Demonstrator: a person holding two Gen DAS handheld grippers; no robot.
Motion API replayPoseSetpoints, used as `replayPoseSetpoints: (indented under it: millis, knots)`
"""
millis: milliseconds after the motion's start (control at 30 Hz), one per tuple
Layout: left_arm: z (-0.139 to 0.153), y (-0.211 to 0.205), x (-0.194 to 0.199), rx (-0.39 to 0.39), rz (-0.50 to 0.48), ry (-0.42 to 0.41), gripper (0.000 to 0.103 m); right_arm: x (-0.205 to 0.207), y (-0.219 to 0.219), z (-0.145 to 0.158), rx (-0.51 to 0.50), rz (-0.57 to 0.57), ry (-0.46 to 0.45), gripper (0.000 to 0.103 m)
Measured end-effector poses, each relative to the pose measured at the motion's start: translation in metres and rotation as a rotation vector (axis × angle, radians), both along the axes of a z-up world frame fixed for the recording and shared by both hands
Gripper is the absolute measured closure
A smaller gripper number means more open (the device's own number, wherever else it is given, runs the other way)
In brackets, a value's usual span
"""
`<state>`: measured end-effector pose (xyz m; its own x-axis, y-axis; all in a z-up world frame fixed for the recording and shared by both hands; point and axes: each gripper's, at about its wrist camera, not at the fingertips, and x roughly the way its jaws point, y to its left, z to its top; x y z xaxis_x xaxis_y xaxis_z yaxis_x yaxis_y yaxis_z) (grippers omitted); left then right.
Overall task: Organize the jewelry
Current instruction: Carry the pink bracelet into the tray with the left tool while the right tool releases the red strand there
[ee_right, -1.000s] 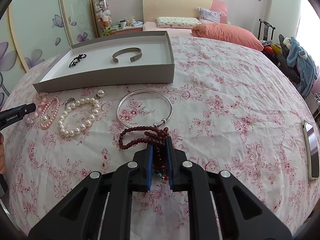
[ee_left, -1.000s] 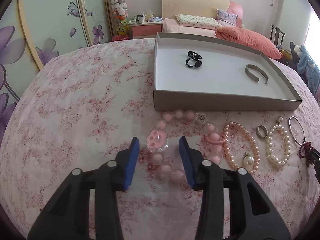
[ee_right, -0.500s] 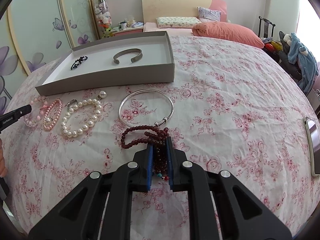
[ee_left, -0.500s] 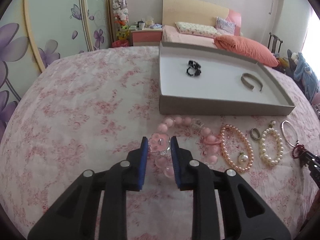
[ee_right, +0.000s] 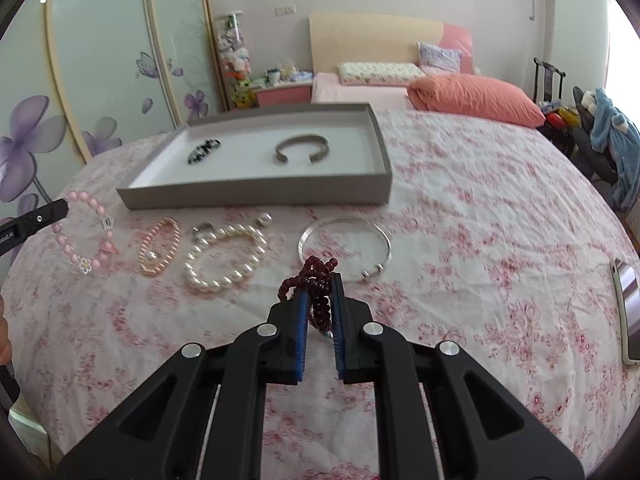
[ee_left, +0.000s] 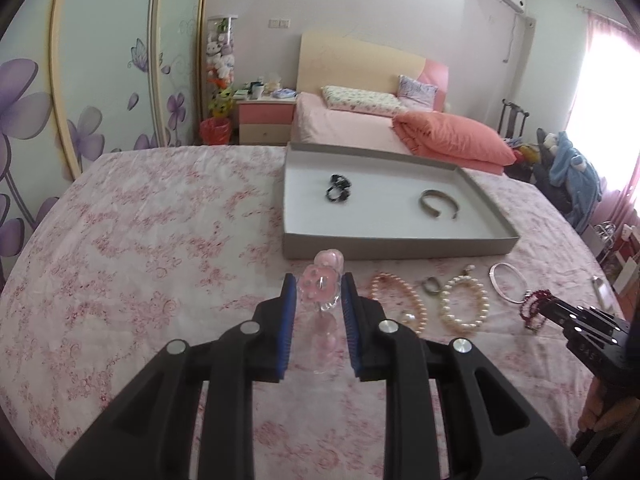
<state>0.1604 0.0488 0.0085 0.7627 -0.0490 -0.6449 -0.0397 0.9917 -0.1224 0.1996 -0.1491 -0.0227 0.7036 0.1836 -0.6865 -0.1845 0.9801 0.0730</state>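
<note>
Left wrist: left gripper (ee_left: 318,294) jaws clenched on pink bead bracelet (ee_left: 322,286), lifted off bed — likely bound for tray (ee_left: 400,246).

Right wrist: right gripper (ee_right: 319,294) jaws clamp dark red bead strand (ee_right: 316,280) — raised, tray ahead.

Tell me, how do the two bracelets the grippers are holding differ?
The pink bracelet has large pale beads with a flower charm; the red bracelet has small dark beads.

The pink bracelet dangles as one open loop from the left gripper; the red bracelet is bunched into several loops in the right gripper.

The pink bracelet hangs near the tray's left corner; the red one is by the silver bangle.

Both are clamped and lifted off the bedspread.
</note>
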Motion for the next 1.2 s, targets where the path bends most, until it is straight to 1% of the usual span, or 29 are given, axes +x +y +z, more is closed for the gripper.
replayPoseSetpoints:
  millis: [300, 567, 867, 1000, 1200]
  knots:
    - [0.017, -0.013, -0.015, -0.026, -0.025, -0.052, 0.08, -0.01, 0.013, 0.021, 0.028, 0.029, -0.079, 0.091]
    - [0.028, -0.016, -0.025, -0.038, -0.016, -0.093, 0.08, -0.018, 0.024, 0.038, 0.05, 0.05, -0.149, 0.091]
    - [0.037, -0.023, -0.032, -0.03, -0.009, -0.139, 0.08, -0.023, 0.027, 0.056, 0.097, 0.041, -0.212, 0.091]
    - [0.042, -0.027, -0.037, -0.025, 0.0, -0.168, 0.08, -0.022, 0.03, 0.063, 0.105, 0.038, -0.24, 0.091]
    - [0.047, -0.031, -0.037, -0.015, 0.0, -0.19, 0.08, -0.021, 0.033, 0.071, 0.118, 0.032, -0.271, 0.091]
